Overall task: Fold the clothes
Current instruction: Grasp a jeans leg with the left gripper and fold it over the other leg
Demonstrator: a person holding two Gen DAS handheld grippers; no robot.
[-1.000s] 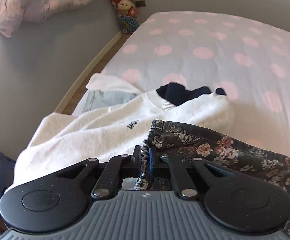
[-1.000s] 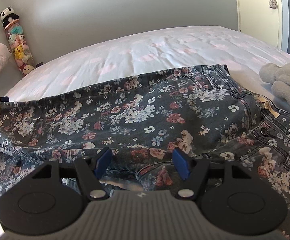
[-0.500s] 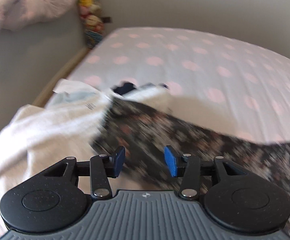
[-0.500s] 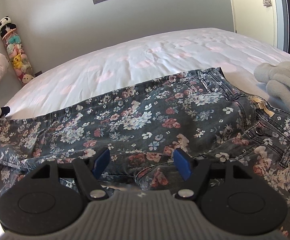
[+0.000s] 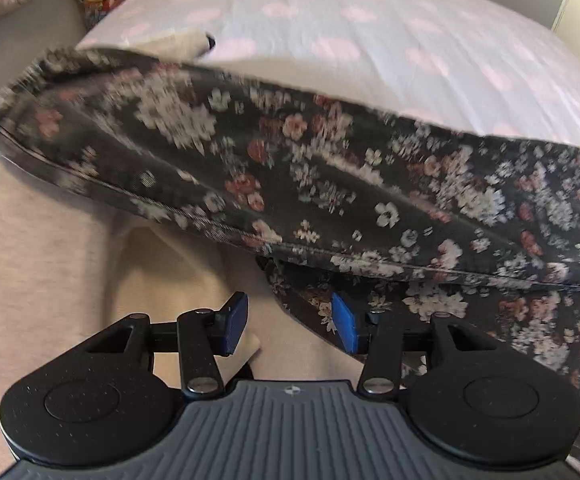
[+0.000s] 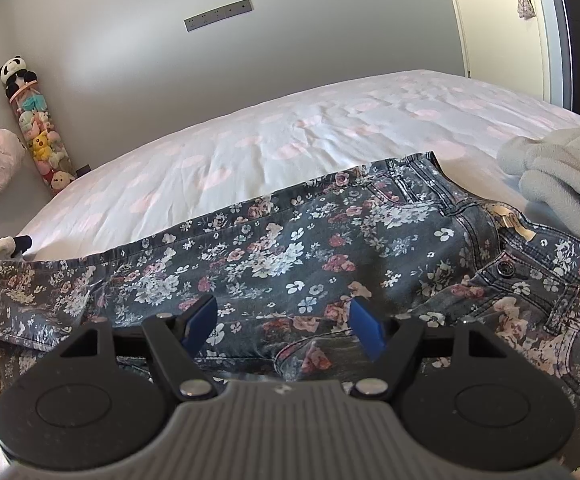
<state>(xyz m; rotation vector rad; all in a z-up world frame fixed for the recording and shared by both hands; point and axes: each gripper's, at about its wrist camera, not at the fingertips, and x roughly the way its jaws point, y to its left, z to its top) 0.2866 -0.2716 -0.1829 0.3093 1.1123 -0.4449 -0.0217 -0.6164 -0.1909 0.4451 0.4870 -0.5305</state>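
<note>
trousers (image 6: 290, 248) in a dark floral print lie flat across the near part of the bed (image 6: 290, 140), long axis running side to side: waistband, button and fly at the right in the right wrist view, the two legs stretching away to the left, one lying over the other. right tongs (image 6: 285, 326) hover low over the thigh area with the blue pads spread and nothing pinched between them. left tongs (image 5: 287, 322) sit at the leg end, pointing steeply down, their jaws opening, over the lower leg's edge where it meets a pale sweatshirt (image 5: 69, 272); cloth lies under the gap but the pads do not press it. so the hem end is the left hand's to take and the waist end the right's, judging a fold along the length as the likely next move. the left wrist view alone shows the sweatshirt tucked under the leg ends, though it is smeared. the right wrist view alone shows the waist, a grey fleece garment (image 6: 562, 172) just beside it, and soft toys (image 6: 37, 136) in the far corner.
</note>
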